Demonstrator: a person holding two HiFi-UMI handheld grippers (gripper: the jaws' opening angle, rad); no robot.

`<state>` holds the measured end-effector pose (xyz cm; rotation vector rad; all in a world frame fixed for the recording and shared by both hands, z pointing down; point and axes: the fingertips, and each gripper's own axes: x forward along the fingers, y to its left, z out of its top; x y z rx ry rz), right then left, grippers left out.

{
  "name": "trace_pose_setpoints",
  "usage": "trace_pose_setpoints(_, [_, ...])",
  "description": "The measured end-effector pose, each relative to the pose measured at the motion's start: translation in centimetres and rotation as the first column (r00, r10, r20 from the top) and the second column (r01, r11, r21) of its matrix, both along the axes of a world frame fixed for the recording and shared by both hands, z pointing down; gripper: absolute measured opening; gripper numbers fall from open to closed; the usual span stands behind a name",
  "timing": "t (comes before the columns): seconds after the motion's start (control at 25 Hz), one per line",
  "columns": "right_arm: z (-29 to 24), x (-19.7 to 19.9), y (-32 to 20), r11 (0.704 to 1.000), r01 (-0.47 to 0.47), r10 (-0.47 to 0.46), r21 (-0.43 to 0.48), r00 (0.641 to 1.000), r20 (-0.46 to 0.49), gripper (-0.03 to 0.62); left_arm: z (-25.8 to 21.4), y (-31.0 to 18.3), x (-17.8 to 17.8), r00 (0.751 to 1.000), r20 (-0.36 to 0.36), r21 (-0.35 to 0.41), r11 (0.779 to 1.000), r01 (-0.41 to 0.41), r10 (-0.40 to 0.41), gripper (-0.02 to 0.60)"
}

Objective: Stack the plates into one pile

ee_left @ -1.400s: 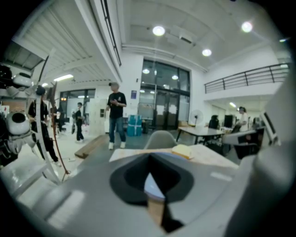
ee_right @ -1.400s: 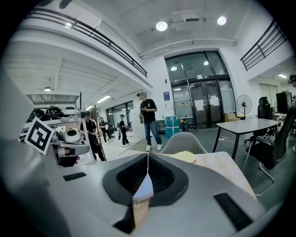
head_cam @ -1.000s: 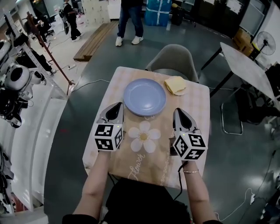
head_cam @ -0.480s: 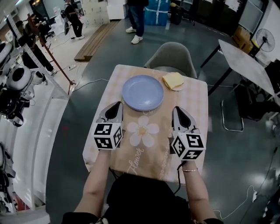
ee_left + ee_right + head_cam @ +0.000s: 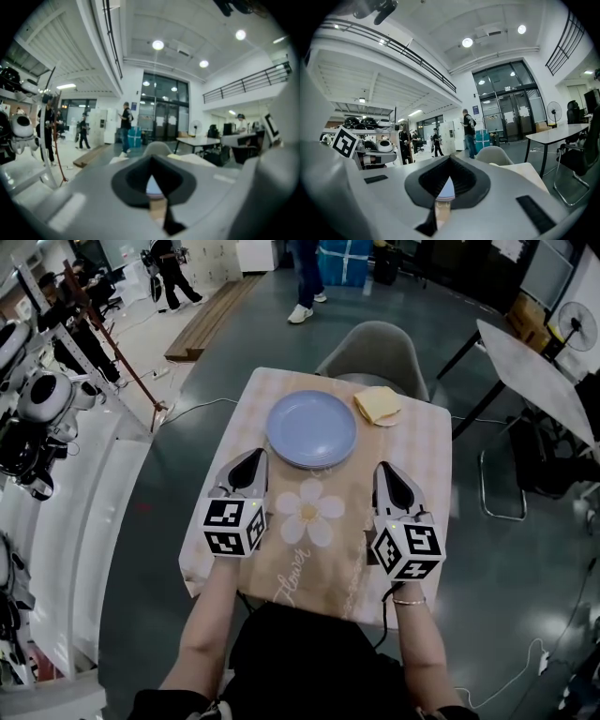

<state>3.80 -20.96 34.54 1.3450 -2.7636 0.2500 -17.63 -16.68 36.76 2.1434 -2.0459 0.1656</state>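
A pale blue plate [image 5: 312, 428], seemingly a pile, sits at the far middle of a small table [image 5: 427, 458] covered with a checked cloth and a tan flower runner. A yellow cloth on a small dish [image 5: 378, 405] lies to its right. My left gripper [image 5: 254, 457] hovers over the table near the plate's left front, jaws shut and empty. My right gripper [image 5: 384, 470] hovers at the plate's right front, also shut with nothing held. Through each gripper's jaw notch a sliver of the blue plate [image 5: 153, 186] [image 5: 446, 189] shows.
A grey chair [image 5: 375, 354] stands behind the table. A white table [image 5: 534, 367] and a dark chair are at the right. Robot parts on a rack [image 5: 37, 409] stand at the left. People walk in the background.
Both grippers hold their places over the table with jaws unchanged. The head camera has shifted slightly, and the person at the back has walked further away.
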Motion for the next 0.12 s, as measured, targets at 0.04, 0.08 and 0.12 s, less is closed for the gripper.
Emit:
trace_pose_setpoints(0.04, [0.14, 0.03, 0.09, 1.0, -0.001, 0.001, -0.003, 1.0, 0.003, 0.005, 0.13, 0.11, -0.01, 1.0, 0.001, -0.001, 1.0, 0.0, 0.0, 0.008])
trace_pose_setpoints(0.08, [0.28, 0.06, 0.18, 1.0, -0.001, 0.001, -0.006, 1.0, 0.006, 0.005, 0.28, 0.22, -0.03, 1.0, 0.001, -0.002, 1.0, 0.0, 0.0, 0.006])
trace_pose_setpoints(0.12, [0.42, 0.08, 0.28, 1.0, -0.002, 0.002, -0.008, 1.0, 0.008, 0.005, 0.43, 0.33, -0.04, 1.0, 0.001, -0.004, 1.0, 0.0, 0.0, 0.006])
